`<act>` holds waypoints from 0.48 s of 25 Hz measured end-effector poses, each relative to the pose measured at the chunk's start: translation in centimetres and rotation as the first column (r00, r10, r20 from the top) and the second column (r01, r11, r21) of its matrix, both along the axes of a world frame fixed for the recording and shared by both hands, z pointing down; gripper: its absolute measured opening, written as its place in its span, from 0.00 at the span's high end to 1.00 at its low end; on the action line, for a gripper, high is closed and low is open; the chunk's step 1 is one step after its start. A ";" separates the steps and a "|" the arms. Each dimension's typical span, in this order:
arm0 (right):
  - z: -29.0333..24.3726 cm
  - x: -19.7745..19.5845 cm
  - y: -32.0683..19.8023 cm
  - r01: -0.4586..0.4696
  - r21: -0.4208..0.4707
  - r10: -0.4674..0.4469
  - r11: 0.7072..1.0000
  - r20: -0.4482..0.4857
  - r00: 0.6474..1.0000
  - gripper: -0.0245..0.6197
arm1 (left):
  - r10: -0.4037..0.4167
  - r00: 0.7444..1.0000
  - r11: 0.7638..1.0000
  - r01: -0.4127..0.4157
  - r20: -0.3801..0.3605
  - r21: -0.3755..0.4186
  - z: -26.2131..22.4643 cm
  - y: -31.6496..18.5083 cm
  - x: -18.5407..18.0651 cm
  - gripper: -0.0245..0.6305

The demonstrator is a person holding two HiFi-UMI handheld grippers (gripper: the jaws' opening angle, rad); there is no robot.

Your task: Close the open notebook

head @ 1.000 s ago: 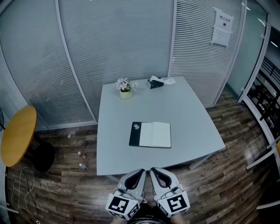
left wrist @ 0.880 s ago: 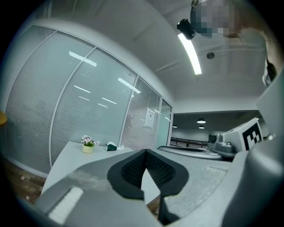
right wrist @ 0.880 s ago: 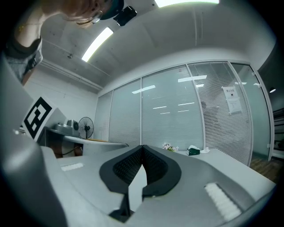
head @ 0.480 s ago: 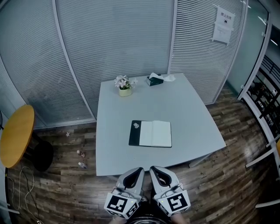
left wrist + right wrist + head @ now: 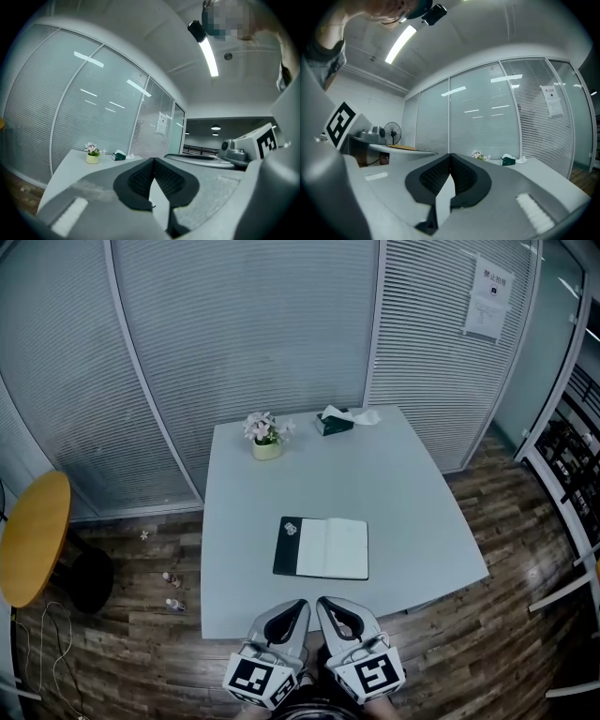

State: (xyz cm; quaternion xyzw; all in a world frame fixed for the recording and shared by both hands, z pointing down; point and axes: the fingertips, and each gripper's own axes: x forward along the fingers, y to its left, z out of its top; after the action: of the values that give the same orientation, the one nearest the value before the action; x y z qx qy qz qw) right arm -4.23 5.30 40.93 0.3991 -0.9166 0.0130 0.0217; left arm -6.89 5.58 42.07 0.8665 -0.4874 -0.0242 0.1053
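An open notebook [image 5: 323, 547] lies flat on the pale grey table [image 5: 403, 493], dark cover flap at its left, white pages at its right. Both grippers hover side by side at the table's near edge, short of the notebook. My left gripper [image 5: 298, 605] is shut with nothing in it; in its own view the jaws [image 5: 153, 161] meet at the tips. My right gripper [image 5: 323, 604] is likewise shut and empty, its tips [image 5: 450, 157] touching. The notebook itself is hidden behind the jaws in both gripper views.
A small flower pot [image 5: 266, 437] and a dark green tissue box [image 5: 335, 418] stand at the table's far edge. Glass walls with blinds close off the back. A round yellow side table [image 5: 33, 538] stands on the wooden floor at the left.
The table and notebook have drawn nearer and lower in the head view; both grippers have advanced toward the table's near edge, still shut.
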 end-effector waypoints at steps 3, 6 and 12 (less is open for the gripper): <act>-0.3 0.3 -2.6 0.002 0.004 -0.002 1.000 0.006 1.000 0.96 | 0.000 1.000 1.000 0.000 0.003 0.003 -0.4 -2.5 0.4 0.96; -0.5 0.5 -5.0 0.011 0.004 -0.011 1.000 0.008 1.000 0.96 | -0.006 1.000 1.000 0.006 0.004 0.001 -0.6 -4.8 0.7 0.96; -0.9 1.2 -9.4 0.040 0.001 -0.040 0.999 0.007 0.999 0.96 | -0.031 1.000 1.000 0.031 0.003 0.000 -0.7 -9.3 1.3 0.96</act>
State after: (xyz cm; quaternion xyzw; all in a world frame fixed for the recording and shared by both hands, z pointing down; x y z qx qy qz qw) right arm -3.03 -4.07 40.05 0.3807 -0.9244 0.0138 0.0183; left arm -5.56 -3.75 41.34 0.8588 -0.5009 -0.0246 0.1044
